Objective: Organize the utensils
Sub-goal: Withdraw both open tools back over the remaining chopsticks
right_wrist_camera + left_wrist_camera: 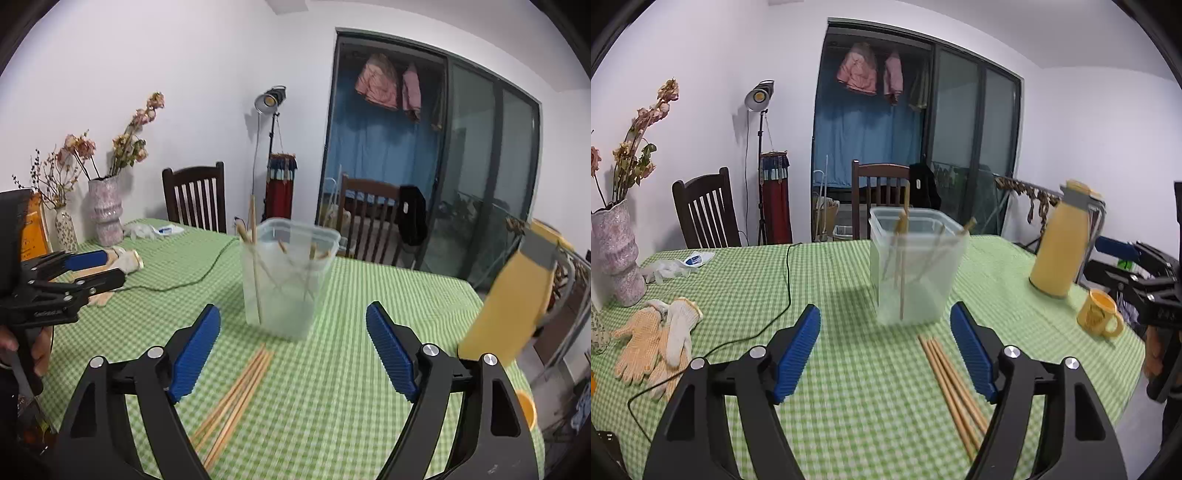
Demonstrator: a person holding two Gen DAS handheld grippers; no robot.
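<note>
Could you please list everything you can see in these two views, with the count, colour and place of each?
chopsticks on the cloth: about four, tan, near the container
container: one, clear, mid-table, more chopsticks inside
thermos: one, yellow, right side
mug: one, yellow, beside the thermos
work gloves: a pair, cream, left side
vase: one, pink speckled, far left
tablecloth: one, green check
chairs: two, dark wood, behind the table
left gripper: open, empty
right gripper: open, empty

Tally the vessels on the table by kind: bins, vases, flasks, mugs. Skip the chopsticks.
clear bin: 1
vases: 2
yellow flask: 1
yellow mug: 1
Total: 5
</note>
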